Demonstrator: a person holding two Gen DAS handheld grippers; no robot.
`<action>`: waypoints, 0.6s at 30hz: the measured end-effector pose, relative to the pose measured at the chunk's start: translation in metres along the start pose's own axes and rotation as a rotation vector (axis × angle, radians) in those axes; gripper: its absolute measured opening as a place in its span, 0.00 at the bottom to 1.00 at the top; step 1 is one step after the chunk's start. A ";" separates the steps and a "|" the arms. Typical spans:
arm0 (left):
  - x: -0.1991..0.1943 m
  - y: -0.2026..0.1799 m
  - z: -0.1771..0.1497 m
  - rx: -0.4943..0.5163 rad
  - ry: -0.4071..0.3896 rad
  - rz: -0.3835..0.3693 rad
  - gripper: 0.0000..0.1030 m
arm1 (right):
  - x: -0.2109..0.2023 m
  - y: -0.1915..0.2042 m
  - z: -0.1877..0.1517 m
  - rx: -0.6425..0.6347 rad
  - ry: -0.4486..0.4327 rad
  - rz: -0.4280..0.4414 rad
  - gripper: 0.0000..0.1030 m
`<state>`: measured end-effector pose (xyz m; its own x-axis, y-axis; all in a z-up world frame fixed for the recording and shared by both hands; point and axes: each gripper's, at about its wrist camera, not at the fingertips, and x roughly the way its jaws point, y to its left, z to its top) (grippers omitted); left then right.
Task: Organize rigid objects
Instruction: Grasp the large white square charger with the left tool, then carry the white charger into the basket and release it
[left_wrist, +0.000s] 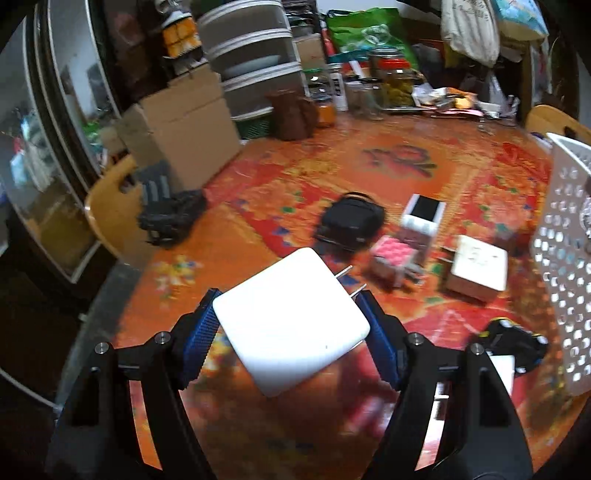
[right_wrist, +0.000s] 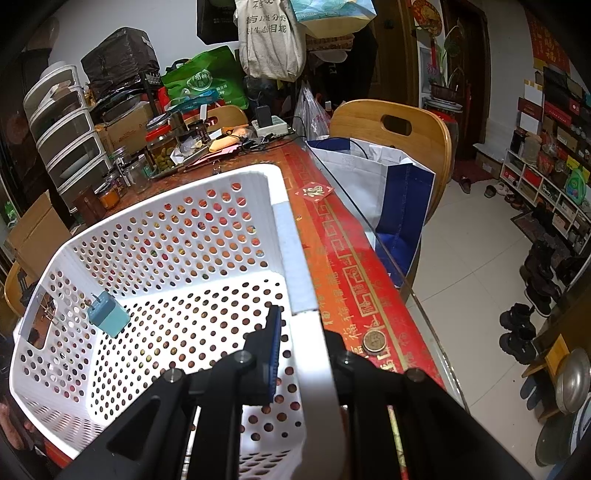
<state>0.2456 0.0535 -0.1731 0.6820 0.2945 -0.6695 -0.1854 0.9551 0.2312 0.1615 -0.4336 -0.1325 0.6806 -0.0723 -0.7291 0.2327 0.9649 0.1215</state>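
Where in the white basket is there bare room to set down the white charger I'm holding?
Most of the white basket's floor is bare, from the right wall toward the middle. Only the blue plug lies by the left wall. On the table, the pink cube and boxes crowd together beside the basket.

You can read 福 on the small red diamond sticker (right_wrist: 313, 192) near the tablecloth's right edge, and 福 characters repeat along the cloth's gold-patterned border (right_wrist: 354, 295). The hanging canvas tote bag (right_wrist: 271, 40) carries partly legible Chinese print, ending 目城.
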 end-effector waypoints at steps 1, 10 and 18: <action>-0.001 0.004 0.001 -0.003 -0.001 0.016 0.69 | 0.000 0.000 0.000 0.000 -0.001 0.000 0.12; -0.026 0.011 0.013 0.002 -0.044 0.046 0.69 | 0.000 0.000 -0.001 0.003 -0.005 0.010 0.12; -0.069 -0.026 0.038 0.085 -0.141 0.091 0.69 | 0.000 0.002 -0.002 0.008 -0.006 -0.006 0.12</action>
<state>0.2297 0.0072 -0.1062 0.7588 0.3662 -0.5386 -0.1942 0.9166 0.3495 0.1607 -0.4313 -0.1338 0.6835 -0.0794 -0.7257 0.2420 0.9625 0.1227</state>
